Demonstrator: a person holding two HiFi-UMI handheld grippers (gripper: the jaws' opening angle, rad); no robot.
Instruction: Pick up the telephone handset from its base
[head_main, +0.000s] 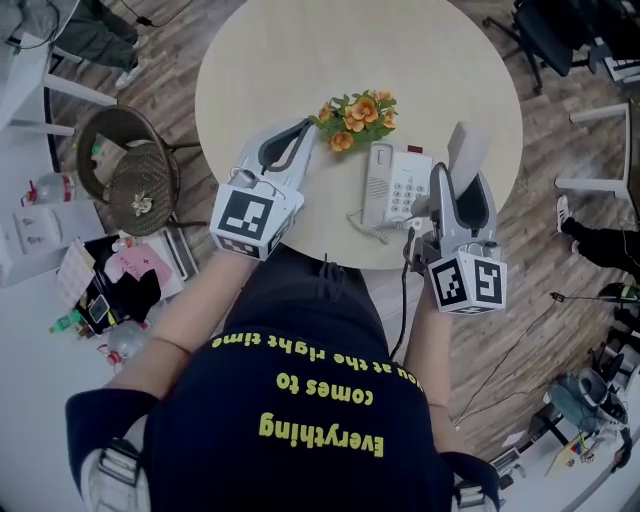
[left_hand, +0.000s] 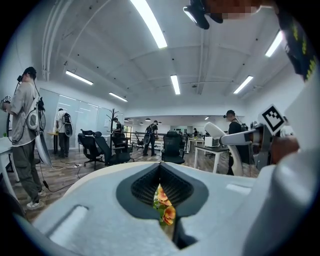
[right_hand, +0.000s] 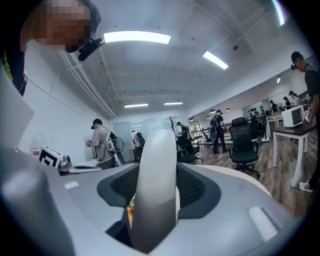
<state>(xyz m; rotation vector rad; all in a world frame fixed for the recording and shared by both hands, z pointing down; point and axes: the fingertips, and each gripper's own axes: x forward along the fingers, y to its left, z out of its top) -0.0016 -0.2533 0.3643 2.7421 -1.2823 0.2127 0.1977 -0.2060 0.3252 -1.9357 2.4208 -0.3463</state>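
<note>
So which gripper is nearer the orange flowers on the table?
Left. The left gripper, jaws shut, sits with its tips right beside the flowers; the right gripper holds the handset on the far side of the telephone base.

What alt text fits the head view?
Right gripper holds the white handset up off the phone base on a round table. Left gripper is shut and empty beside orange flowers.

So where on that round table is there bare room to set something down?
The far half of the table, beyond the flowers and the telephone base, is bare from edge to edge. The near edge is crowded: flowers, base and coiled cord sit close together.
</note>
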